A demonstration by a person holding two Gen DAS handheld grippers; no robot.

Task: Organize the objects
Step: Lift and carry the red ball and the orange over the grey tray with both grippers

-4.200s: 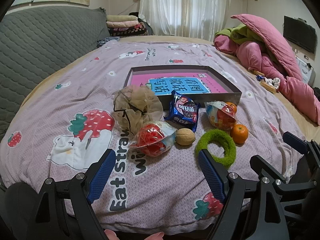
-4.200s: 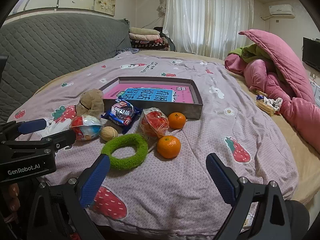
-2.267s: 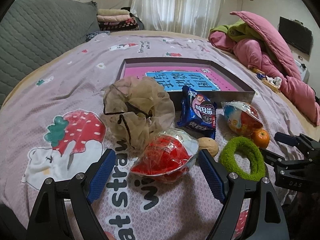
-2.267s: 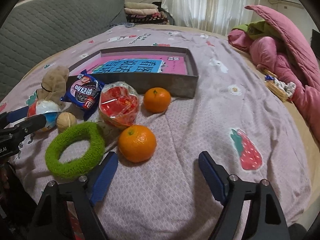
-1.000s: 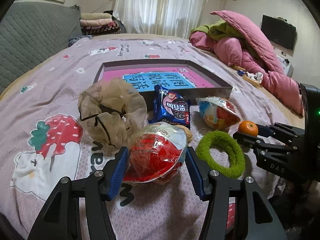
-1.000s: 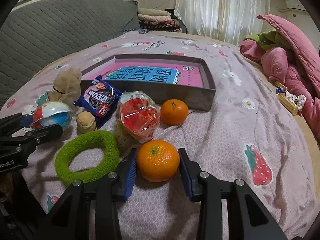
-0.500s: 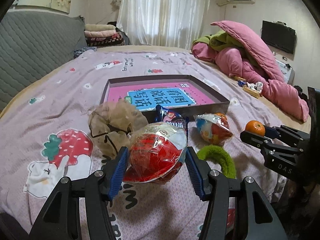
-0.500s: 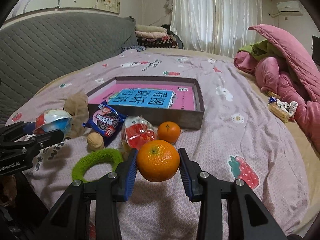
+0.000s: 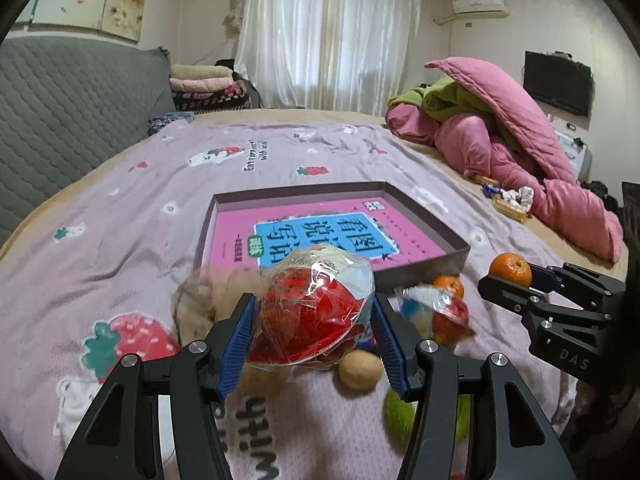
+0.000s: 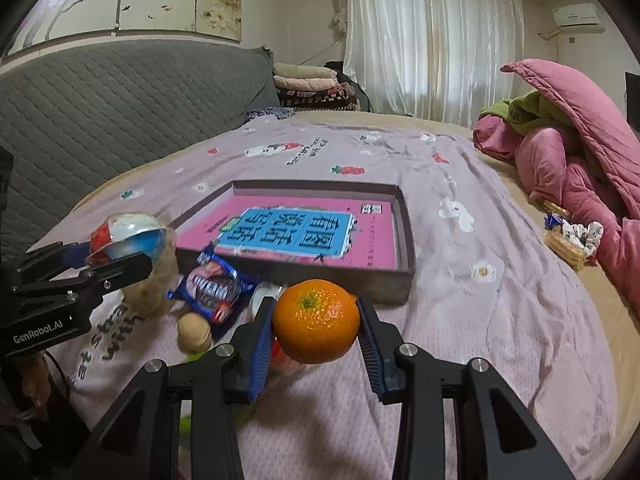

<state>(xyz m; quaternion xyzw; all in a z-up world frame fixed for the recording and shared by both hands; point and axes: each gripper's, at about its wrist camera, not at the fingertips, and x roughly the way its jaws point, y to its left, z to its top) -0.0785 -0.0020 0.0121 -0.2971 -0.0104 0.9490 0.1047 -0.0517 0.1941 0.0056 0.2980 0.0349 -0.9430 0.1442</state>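
My left gripper (image 9: 312, 320) is shut on a clear-wrapped red snack bag (image 9: 316, 312) and holds it above the bedspread, short of the box. It also shows in the right wrist view (image 10: 124, 236). My right gripper (image 10: 316, 324) is shut on an orange (image 10: 318, 326), lifted above the bed; the orange also shows in the left wrist view (image 9: 511, 269). The shallow grey box (image 9: 424, 268) with a pink and blue book (image 10: 296, 232) lies ahead of both grippers.
On the bedspread before the box lie a beige hair scrunchie (image 9: 200, 304), a blue cookie packet (image 10: 214, 282), a walnut (image 9: 358, 370), a green fuzzy ring (image 9: 398, 412), a second wrapped snack (image 9: 438, 314) and a second orange (image 9: 450, 285). Pink quilts (image 9: 516, 148) are piled at the right.
Both grippers closed on their objects about a second ago and have since lifted them off the bed, moving up and toward the box.
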